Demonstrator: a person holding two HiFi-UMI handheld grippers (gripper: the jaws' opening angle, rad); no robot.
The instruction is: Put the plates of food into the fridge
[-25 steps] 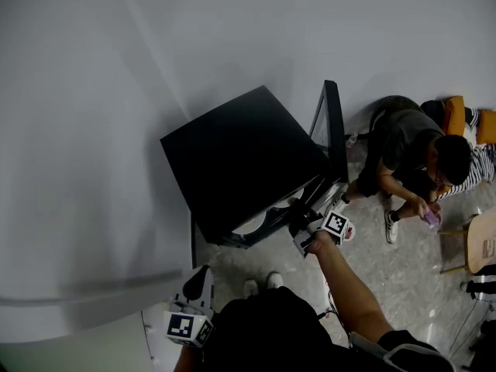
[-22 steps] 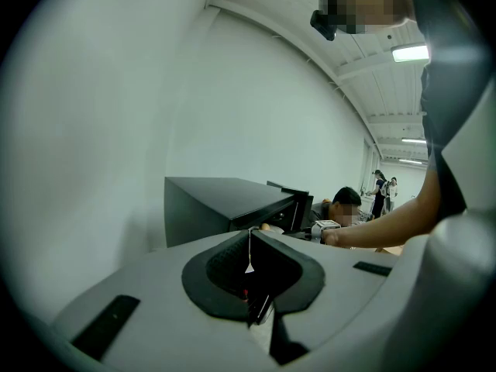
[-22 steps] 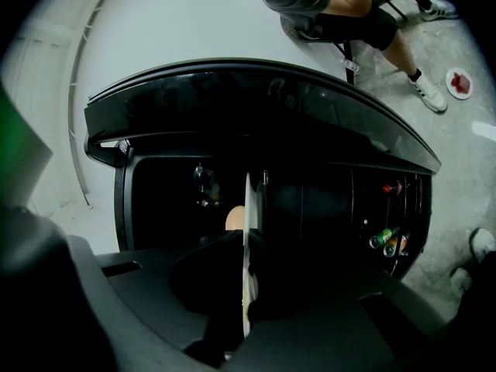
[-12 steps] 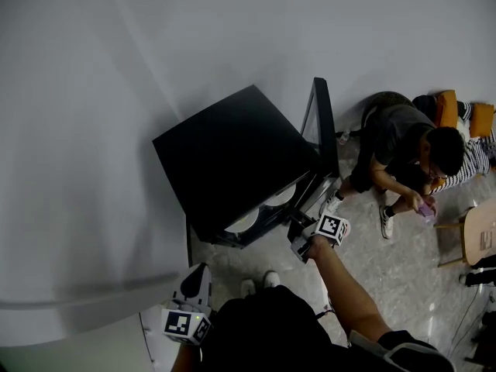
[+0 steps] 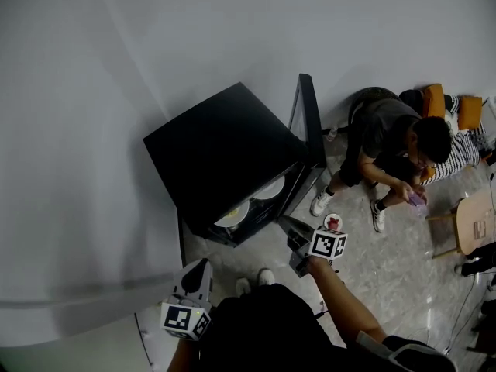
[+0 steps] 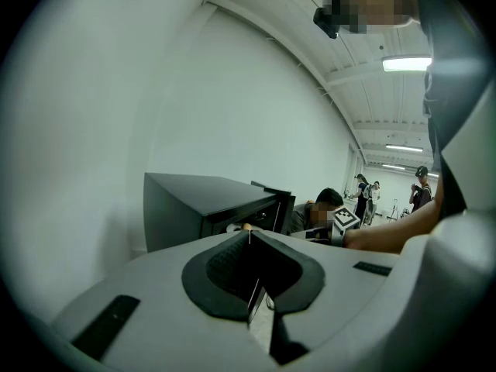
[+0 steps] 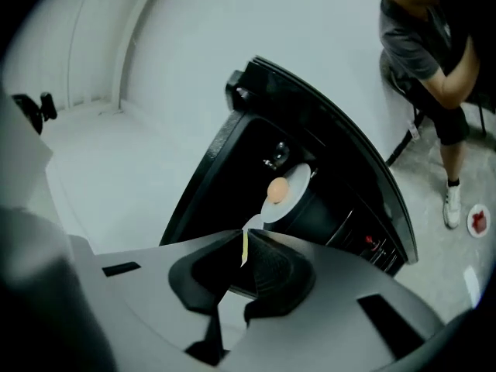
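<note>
**Two plates in fridge, one on floor; both grippers empty**

Fridge at centre of head view, door swung open. Two white plates sit inside: lower plate and upper plate. Right gripper view shows a round orange item on one of them. Plate of red food is on the floor, just beside the right gripper. Its jaws have just been closing and now meet, nothing between. Left gripper, lower left, has its jaws together and carries nothing.
</note>
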